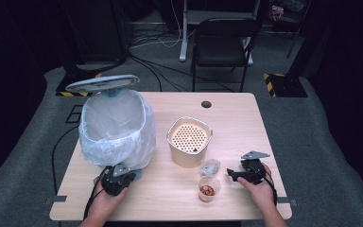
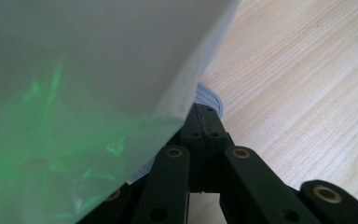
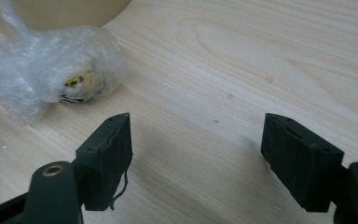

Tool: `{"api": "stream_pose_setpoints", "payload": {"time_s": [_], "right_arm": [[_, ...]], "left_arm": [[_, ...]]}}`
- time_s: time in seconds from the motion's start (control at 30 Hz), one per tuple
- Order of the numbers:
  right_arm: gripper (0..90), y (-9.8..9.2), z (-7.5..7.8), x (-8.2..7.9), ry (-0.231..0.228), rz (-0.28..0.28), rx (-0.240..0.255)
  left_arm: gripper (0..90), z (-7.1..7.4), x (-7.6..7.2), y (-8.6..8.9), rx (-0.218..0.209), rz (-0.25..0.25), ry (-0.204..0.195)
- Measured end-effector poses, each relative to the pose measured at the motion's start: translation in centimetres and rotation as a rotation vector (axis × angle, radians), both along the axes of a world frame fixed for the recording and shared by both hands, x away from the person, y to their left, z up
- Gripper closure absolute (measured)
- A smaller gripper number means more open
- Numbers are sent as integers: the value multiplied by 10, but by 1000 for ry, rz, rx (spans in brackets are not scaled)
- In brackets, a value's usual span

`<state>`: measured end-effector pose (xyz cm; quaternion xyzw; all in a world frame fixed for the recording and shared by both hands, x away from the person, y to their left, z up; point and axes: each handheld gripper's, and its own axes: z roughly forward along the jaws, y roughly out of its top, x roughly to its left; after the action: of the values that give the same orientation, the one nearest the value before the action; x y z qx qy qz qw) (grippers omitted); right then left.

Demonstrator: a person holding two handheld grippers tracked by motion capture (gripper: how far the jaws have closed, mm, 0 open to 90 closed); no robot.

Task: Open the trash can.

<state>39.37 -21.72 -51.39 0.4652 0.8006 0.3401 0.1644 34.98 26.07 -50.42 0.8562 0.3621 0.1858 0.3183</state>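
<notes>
A bin lined with a white bag [image 1: 116, 125] stands at the table's left, its grey lid [image 1: 102, 83] raised. My left gripper [image 1: 128, 176] rests at the bin's foot. In the left gripper view its jaws are shut [image 2: 205, 122] under the bag [image 2: 74, 93], tips by a bluish ribbed edge [image 2: 213, 99] of the bin's base. My right gripper [image 1: 234, 174] lies at the front right, open [image 3: 198, 154] over bare wood. A crumpled clear plastic wrap [image 3: 51, 70] with something yellow inside lies ahead of its left jaw, apart from it.
A cream pot with a perforated insert [image 1: 189, 142] stands mid-table. The plastic wrap [image 1: 210, 167] lies in front of it, and a small clear cup with red bits [image 1: 208, 188] sits near the front edge. A chair [image 1: 222, 42] stands beyond the table.
</notes>
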Motion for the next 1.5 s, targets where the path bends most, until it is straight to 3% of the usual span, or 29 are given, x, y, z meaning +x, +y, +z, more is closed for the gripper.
{"api": "stream_pose_setpoints", "payload": {"time_s": [0.33,0.47,0.53,0.73,0.77,0.83,0.87,0.9,1.0,1.03,1.07,1.13,1.17,1.23,1.27,1.3,1.5], "right_arm": [[258,17,29,1,-49,83,2],[292,26,34,6,-78,98,4],[350,31,34,8,-82,123,6],[360,42,35,11,-77,151,13],[359,44,35,11,-73,149,24],[357,46,37,12,-76,154,30],[356,47,37,12,-79,156,35],[355,48,38,13,-81,164,37],[355,53,36,14,-71,181,47],[356,54,35,14,-68,184,49],[358,55,34,14,-65,187,48],[370,55,31,15,-59,189,48],[379,55,29,16,-57,193,54],[392,56,26,16,-46,194,62],[397,57,25,16,-44,195,63],[399,57,25,16,-46,198,63],[372,61,29,15,-57,221,75]], "left_arm": [[900,0,0,0,0,2,4],[900,0,0,0,-1,0,3],[900,0,0,0,0,-1,3],[900,0,0,0,-2,0,1],[900,2,1,2,35,-22,0],[900,0,0,0,-9,5,3],[900,2,1,2,36,-20,0],[900,0,0,0,-8,5,3],[900,0,0,0,-1,1,0],[900,-1,-2,-2,-20,28,14],[900,0,0,0,-1,3,1],[900,0,0,0,2,1,0],[900,-1,-2,-1,-17,25,13],[900,0,0,0,1,2,0],[900,-1,-2,-2,-19,29,15],[900,0,0,0,2,1,0],[900,0,0,0,4,1,-1]]}}
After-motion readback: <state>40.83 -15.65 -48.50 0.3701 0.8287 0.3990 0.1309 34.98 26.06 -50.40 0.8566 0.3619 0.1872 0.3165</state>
